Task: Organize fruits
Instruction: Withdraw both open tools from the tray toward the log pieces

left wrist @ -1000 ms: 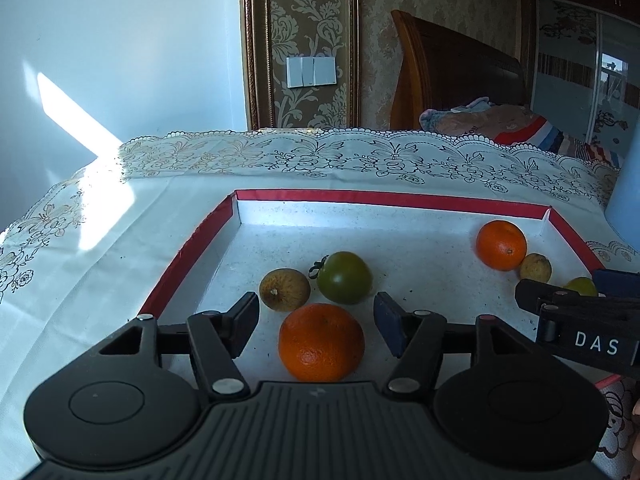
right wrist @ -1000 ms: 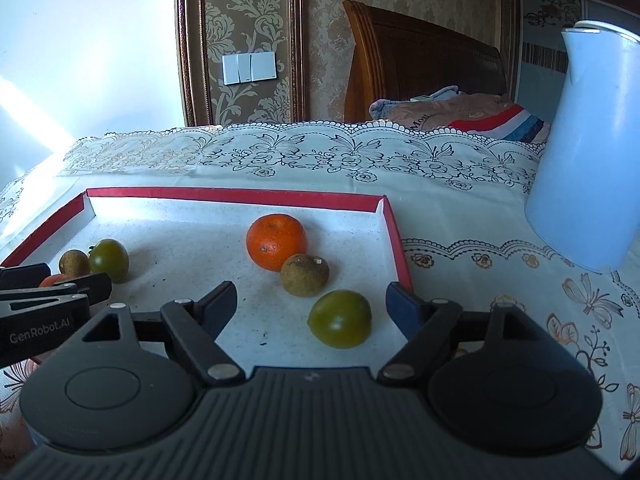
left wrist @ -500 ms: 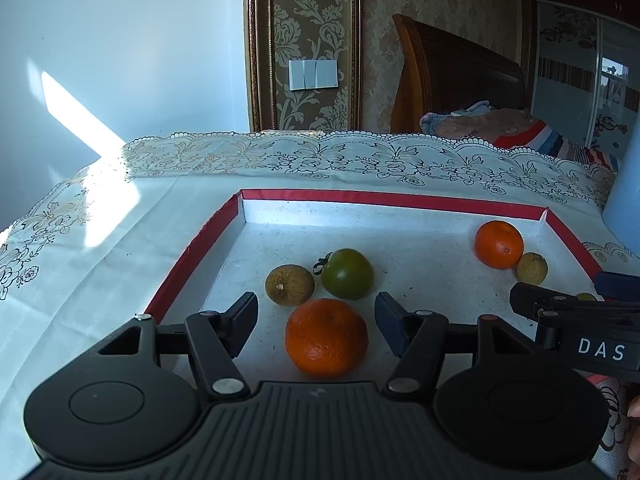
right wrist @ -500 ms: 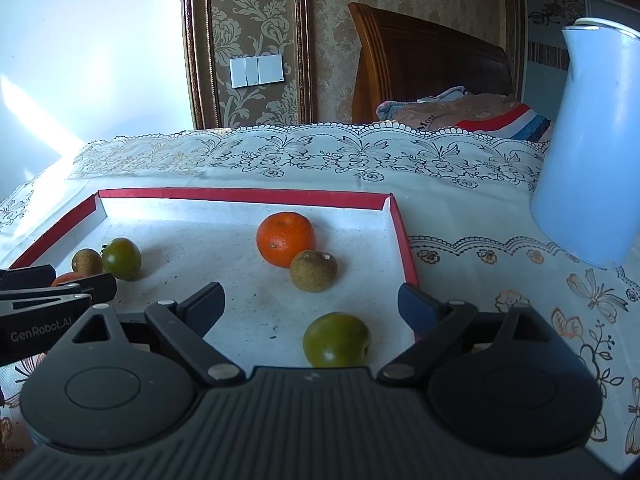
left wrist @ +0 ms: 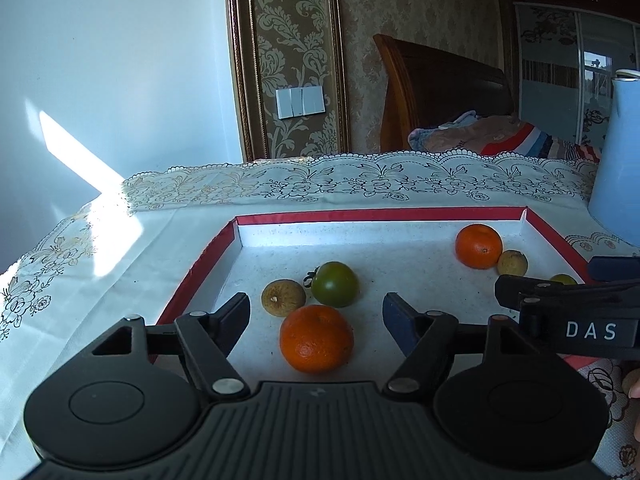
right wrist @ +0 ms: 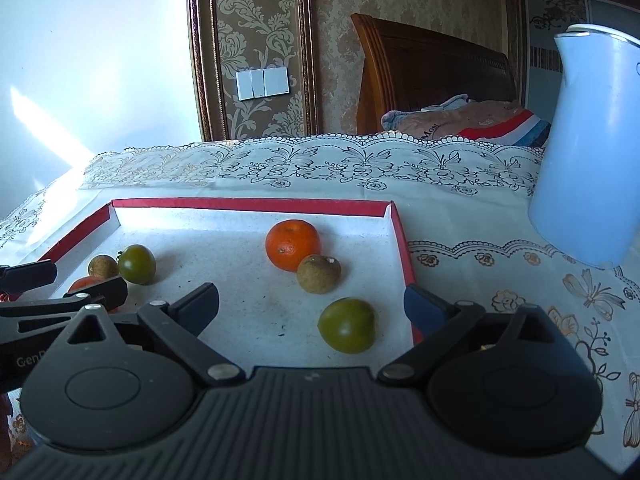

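Table (right wrist: 460, 216) under lace cloth carried red-rimmed tray (left wrist: 376, 214), long axis running left-right across your view. Pale blue kettle (right wrist: 588, 152) stood upright right of tray. Your left hand-held gripper (left wrist: 316, 312) was spread wide, nothing pinched, near orange (left wrist: 317, 338) between its fingers. Your right hand-held gripper (right wrist: 312, 304) was spread too, green tomato (right wrist: 347, 325) just ahead. Second orange (right wrist: 293, 245) touched brown fruit (right wrist: 319, 273). Stemmed green tomato (left wrist: 335, 284), stem pointing left, sat beside another brown fruit (left wrist: 283, 298).
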